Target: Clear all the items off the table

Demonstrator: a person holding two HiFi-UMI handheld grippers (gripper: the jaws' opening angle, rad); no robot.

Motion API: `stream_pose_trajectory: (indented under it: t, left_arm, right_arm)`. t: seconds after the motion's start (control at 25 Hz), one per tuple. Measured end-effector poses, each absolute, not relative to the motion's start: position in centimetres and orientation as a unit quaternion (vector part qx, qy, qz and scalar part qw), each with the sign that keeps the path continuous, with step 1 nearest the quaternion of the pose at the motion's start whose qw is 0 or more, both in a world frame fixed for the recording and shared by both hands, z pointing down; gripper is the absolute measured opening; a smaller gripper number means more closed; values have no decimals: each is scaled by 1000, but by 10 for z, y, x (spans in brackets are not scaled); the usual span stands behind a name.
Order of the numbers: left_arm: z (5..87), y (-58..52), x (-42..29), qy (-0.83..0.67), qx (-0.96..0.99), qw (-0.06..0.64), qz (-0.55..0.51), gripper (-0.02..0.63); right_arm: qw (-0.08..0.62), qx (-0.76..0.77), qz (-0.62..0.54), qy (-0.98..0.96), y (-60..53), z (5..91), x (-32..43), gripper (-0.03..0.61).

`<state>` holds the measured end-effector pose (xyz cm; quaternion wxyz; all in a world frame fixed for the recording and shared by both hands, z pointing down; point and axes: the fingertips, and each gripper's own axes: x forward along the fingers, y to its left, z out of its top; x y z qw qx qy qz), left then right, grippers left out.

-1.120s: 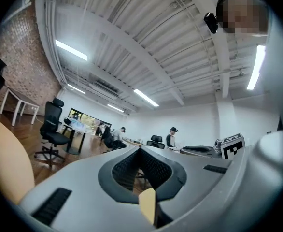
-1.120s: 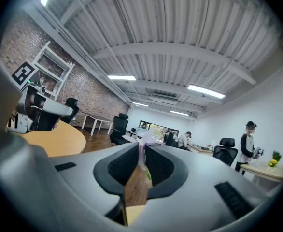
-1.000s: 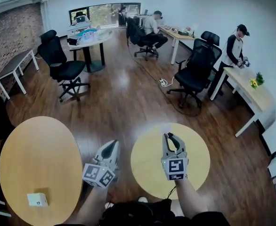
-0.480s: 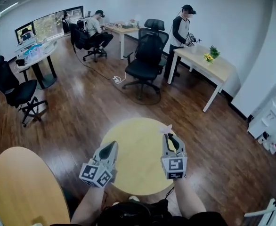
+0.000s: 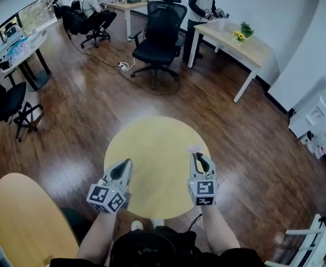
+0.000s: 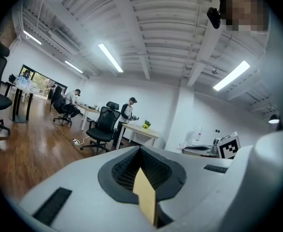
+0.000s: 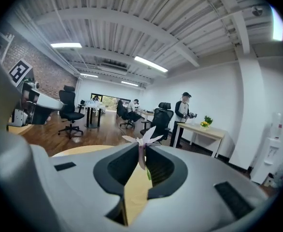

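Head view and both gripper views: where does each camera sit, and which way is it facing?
Head view: on the person's head, facing steeply down at the round yellow table; shows forearms, left gripper, right gripper.
Left gripper view: rides that gripper, looking level along its shut, empty jaws across the room.
Right gripper view: rides that gripper, looking along jaws shut on a pale flower.
Shared: all three show the wooden desk with a person standing at it.

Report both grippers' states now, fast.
Left gripper: shut, nothing between its jaws.
Right gripper: shut on a small pale pink flower.
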<state>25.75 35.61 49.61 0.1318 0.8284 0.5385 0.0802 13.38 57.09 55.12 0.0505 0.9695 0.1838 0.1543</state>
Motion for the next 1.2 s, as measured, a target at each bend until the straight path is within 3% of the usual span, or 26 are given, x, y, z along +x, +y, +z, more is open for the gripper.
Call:
stream_pose_trajectory:
  t: [0.72,0.88,1.2]
  left_arm:
    - [571,357,248,504,835,129,180,-9]
    - [576,353,249,501,835,131,186,-9]
    - [577,346,251,503,833,129,190,-9]
  right_arm:
    - [-21,953,261,151,566,665,120,49]
    - [-38,949,282,135,558,682,122,149]
    - [-40,945,294,136,551,690,121,153]
